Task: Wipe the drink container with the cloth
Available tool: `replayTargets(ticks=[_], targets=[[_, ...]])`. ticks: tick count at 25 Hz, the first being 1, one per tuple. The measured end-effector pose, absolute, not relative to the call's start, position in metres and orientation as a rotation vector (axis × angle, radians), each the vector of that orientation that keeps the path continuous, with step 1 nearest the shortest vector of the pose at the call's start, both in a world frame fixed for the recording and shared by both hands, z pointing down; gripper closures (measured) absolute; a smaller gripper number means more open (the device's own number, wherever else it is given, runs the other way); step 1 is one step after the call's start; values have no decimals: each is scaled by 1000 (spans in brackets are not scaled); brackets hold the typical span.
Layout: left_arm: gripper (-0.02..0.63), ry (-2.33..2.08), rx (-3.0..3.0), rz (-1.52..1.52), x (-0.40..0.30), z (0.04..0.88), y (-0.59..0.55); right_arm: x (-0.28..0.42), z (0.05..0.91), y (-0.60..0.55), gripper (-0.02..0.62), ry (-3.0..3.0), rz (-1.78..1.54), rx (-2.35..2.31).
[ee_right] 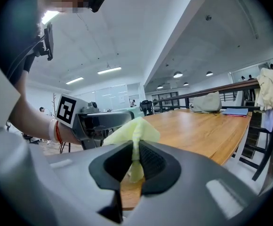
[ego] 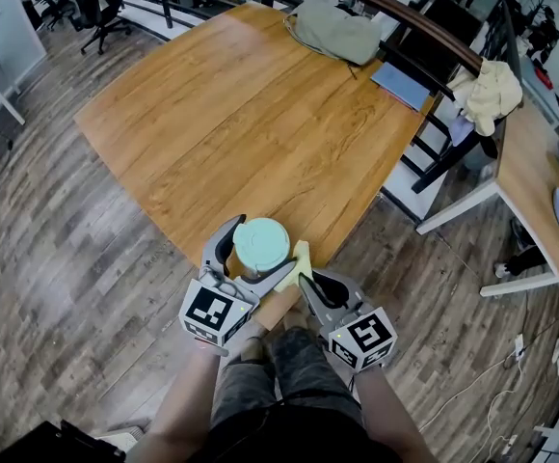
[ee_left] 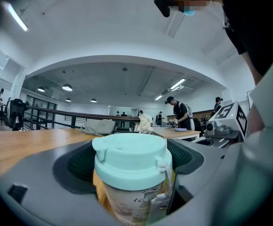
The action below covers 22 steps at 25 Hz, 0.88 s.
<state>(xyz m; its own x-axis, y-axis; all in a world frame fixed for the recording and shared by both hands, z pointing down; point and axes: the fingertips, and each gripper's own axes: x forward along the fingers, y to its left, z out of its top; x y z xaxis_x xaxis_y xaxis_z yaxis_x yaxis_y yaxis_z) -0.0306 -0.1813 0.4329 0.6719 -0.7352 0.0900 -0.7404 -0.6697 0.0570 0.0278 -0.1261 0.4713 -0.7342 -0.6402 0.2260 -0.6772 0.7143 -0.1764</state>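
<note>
The drink container [ego: 261, 243] is a printed cup with a mint-green lid, at the near edge of the wooden table [ego: 251, 123]. My left gripper [ego: 257, 252] is shut on its body, one jaw on each side. In the left gripper view the drink container [ee_left: 130, 155] fills the gap between the jaws of the left gripper [ee_left: 130, 166]. The pale yellow cloth [ego: 302, 258] is pinched in my right gripper [ego: 304, 278], just right of the cup. The right gripper view shows the cloth [ee_right: 132, 133] sticking up from the shut right gripper [ee_right: 135, 161]. I cannot tell whether cloth and cup touch.
A grey-green bag [ego: 338, 31] and a blue folder [ego: 401, 85] lie at the table's far end. A chair draped with a cream garment [ego: 489, 90] stands to the right, beside a second table [ego: 530, 177]. A dark railing [ego: 395, 13] runs behind.
</note>
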Motion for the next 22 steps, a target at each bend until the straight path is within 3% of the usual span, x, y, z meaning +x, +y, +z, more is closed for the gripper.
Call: replayTargets(ticks=[22], targets=[[156,-1080,2556,-219,-86,437,-218,-38,462,-168,554,-2712,294,802]])
